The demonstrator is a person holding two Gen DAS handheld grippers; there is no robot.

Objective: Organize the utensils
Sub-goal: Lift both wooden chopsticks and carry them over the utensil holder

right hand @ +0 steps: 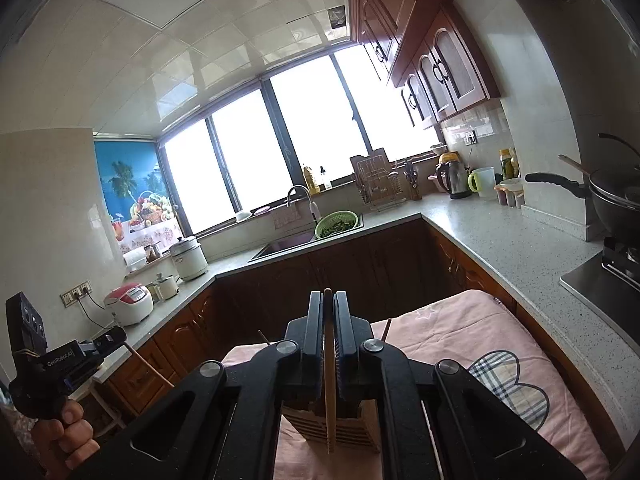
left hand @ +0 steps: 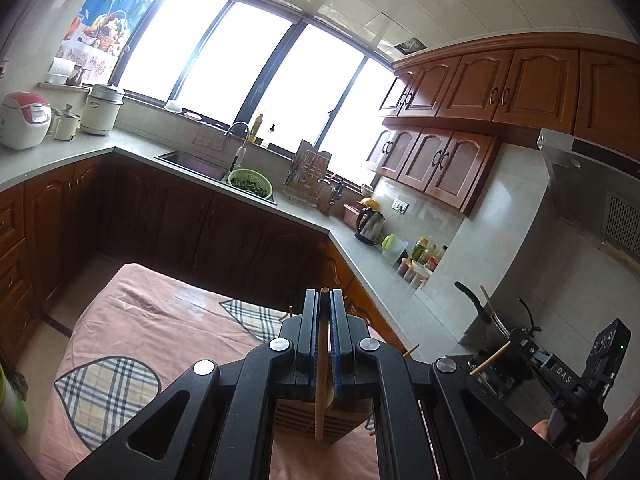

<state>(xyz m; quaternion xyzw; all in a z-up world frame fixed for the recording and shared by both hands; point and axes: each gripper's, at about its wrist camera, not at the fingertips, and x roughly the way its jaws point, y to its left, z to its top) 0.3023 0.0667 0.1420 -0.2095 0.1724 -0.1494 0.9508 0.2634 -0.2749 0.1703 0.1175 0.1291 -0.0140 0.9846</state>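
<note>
Two grippers: we hold one in each hand, raised over a small table draped in a pink cloth (left hand: pixel 160 320) with plaid leaf patches.
Left gripper (left hand: pixel 324 300): jaws clamped on a single wooden chopstick (left hand: pixel 321 360) that runs upright between the pads, its tip poking out above the fingertips.
Right gripper (right hand: pixel 328 300): jaws clamped the same way on another wooden chopstick (right hand: pixel 329 384), its tip just above the fingertips.
Chopstick holder (left hand: pixel 304 420): a slatted wooden box standing on the pink cloth, directly below both grippers; we see the lower end of each held chopstick in front of its slats, but cannot tell whether either end is inside it.
Other sticks: thin wooden tips show beside the gripper bodies in both views; we cannot tell what they rest in.
Writing, left wrist view: "DAS" on the body of the right gripper.
Writing, right wrist view: "GenRobot.AI" on the body of the left gripper, with our hand (right hand: pixel 68 440) wrapped round its handle.
Counter: a green colander (right hand: pixel 336 224) of greens at the sink, a steel kettle (right hand: pixel 454 180) near the corner, a red and white rice cooker (right hand: pixel 128 304) on the far side.
Stove: a dark wok (right hand: pixel 612 196) with a black handle.
</note>
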